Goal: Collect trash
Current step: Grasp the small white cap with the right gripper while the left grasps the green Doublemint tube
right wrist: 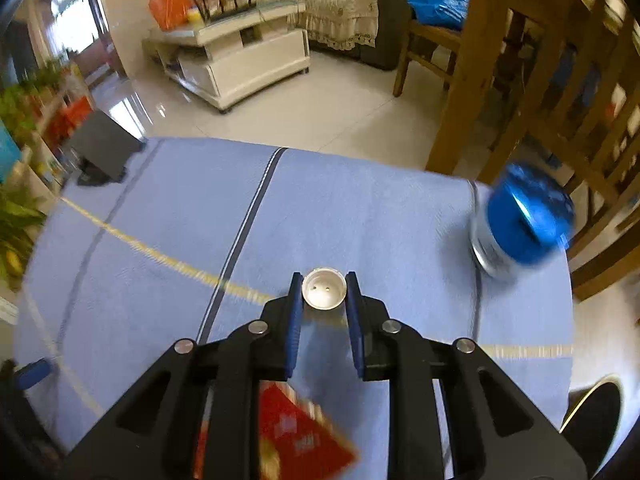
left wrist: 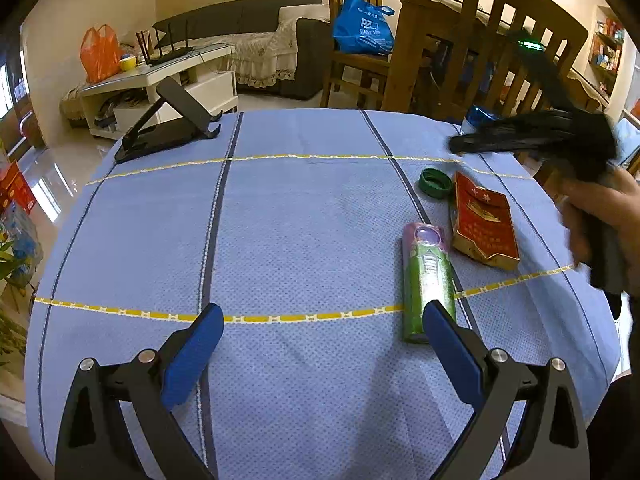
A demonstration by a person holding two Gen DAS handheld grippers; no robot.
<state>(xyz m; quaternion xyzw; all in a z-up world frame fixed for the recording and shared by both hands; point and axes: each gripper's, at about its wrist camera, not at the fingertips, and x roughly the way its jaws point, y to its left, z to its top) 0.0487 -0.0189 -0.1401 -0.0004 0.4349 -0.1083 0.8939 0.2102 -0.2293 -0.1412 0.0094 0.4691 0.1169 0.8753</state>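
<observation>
right gripper point(right wrist: 324, 292) pinches small white cap point(right wrist: 323, 290) at the fingertips; left gripper point(left wrist: 320, 320) agape, empty. risk: shallow grip, cap may pop out when lifted.

Two handheld grippers, matte black frames with triangular cut-outs in the outer arms. Left gripper point(left wrist: 322, 322): blue rubber-like pads on the inner faces of both fingers point(left wrist: 200, 354), round silver pivot pins at each linkage joint, two per side. Right gripper point(right wrist: 323, 296): same black linkage, same blue pads, four silver pins in a row. At three o'clock in the left wrist view, blurred black gripper body with a bare hand point(left wrist: 600, 216) around its dark handle.
</observation>
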